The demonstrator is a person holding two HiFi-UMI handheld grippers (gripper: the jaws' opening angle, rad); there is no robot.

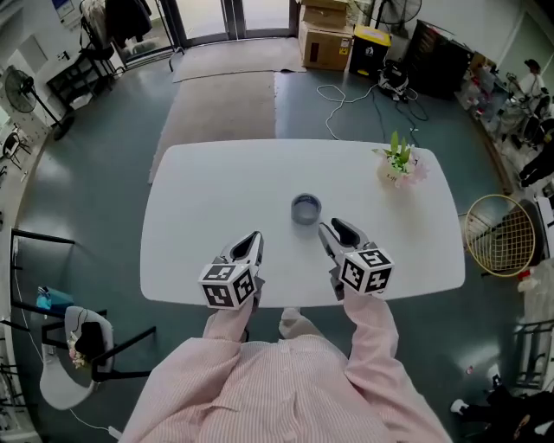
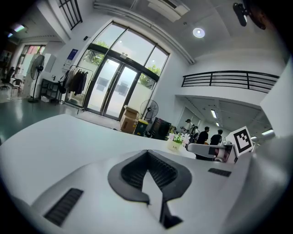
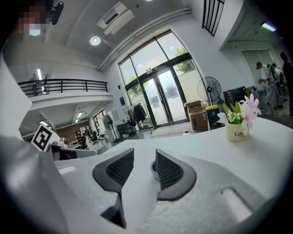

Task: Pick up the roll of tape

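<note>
A white tabletop (image 1: 216,199) with rounded corners stands on a grey-green floor (image 1: 86,190) in a large hall. Nearest the camera, two pink striped sleeves (image 1: 286,389) reach forward over the near edge of the tabletop.

The left hand-held gripper (image 1: 254,238) hovers over the near edge, its marker cube towards the person. Its own view shows the two ribbed dark pads pressed together at the tips, with nothing between them. The right hand-held gripper (image 1: 333,229) is level with it, and the two are apart. Its jaws are spread with a clear gap, and they hold nothing.

The roll of tape (image 1: 305,208) lies flat on the tabletop near the middle, just ahead of the right hand-held gripper's tips and a little to their left. It touches neither jaw. In the right gripper view it shows through the gap beyond the pads, partly hidden by the right-hand pad.

Farther off, towards the far right corner of the tabletop, stands a small white pot of flowers (image 1: 398,164), well apart from the tape.

Beyond the tabletop a brownish rug (image 1: 227,104) lies on the floor, running towards glass doors (image 1: 234,17), with cardboard boxes (image 1: 326,35) stacked beside them. A round racket (image 1: 500,235) rests to the right of the tabletop.
</note>
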